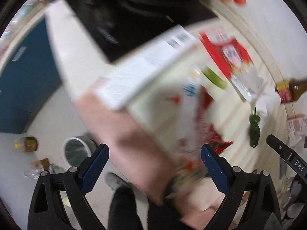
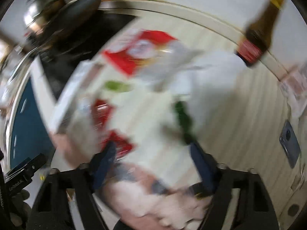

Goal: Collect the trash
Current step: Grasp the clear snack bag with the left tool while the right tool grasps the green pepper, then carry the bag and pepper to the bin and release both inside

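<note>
Both views are badly blurred. My left gripper (image 1: 153, 153) is open, its blue pads wide apart above a white printed carton (image 1: 145, 71) and a pinkish shape (image 1: 134, 138) that I cannot identify. Beyond on the cream striped counter (image 1: 239, 149) lie a red packet (image 1: 228, 55), a green pepper (image 1: 254, 130), a green slice (image 1: 214, 77) and a crumpled tissue (image 1: 266, 99). My right gripper (image 2: 153, 157) is open over the same carton (image 2: 76, 99), with the pepper (image 2: 184, 118) just past its right pad. The red packet (image 2: 142, 49) and tissue (image 2: 211, 72) lie farther off.
A brown bottle (image 1: 289, 90) (image 2: 259, 32) stands at the counter's back edge. A phone (image 2: 289, 141) lies at the right. A bin (image 1: 76, 151) and loose litter (image 1: 26, 143) are on the floor below a blue cupboard door (image 1: 25, 76). A dark pan (image 2: 63, 5) sits on the black hob (image 1: 134, 19).
</note>
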Available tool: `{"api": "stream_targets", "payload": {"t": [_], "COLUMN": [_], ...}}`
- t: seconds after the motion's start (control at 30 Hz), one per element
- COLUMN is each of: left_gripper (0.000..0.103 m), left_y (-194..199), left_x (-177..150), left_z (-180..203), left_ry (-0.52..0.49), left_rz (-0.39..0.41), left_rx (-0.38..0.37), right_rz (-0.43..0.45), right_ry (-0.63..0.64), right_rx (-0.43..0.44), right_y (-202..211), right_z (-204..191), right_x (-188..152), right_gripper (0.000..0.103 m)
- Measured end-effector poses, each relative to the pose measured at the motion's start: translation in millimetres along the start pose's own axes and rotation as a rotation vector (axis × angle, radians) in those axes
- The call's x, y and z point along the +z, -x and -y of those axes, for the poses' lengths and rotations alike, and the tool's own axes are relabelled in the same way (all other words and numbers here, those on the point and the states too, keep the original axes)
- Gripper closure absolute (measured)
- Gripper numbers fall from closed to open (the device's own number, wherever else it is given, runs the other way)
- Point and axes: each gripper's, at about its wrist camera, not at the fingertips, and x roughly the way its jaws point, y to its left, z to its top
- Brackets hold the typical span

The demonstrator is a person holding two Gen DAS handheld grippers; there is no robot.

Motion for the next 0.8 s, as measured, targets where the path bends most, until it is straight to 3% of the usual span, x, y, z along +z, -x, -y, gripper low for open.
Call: {"api": "stream_targets", "payload": {"t": [0.17,0.23,0.27,0.33,0.37,0.47,0.8], "left_gripper": [0.033,0.059,0.062,0.096,0.098,0.101,0.101], "left_y": [-47,-56,-54,-53,-52,-42,26], "left_x": [5,4,3,0,-2,-11,-35], "left_z": [32,35,36,36,35,25,4], "left_ry": [0.004,0.008,0.003,-0.007,-0.001,0.006,-0.019], "left_rz": [-0.097,-0.115,-0.1,-0.105,-0.106,-0.077,0.073], "left_rx": [-0.055,-0.037,-0.026,-0.027,-0.03,-0.003,0.03], "right_rz": [-0.046,-0.06,-0.07,-0.084,-0.088,-0.056,0.016], "right_ry": [-0.034,-0.012,-0.002,0.024,0.041,0.078,0.009], "right_rx": [0.02,0.018,0.015,0.005,-0.003,-0.044,0.037], "right_y": [-37,-45,-52,-62,-68,-67,-21], "right_z": [35,39,37,36,33,25,11], "right_x": [19,16,15,10,9,0,-39], "right_gripper": [0.037,0.037,0.037,0.046,0.051,0.083,0.087]}}
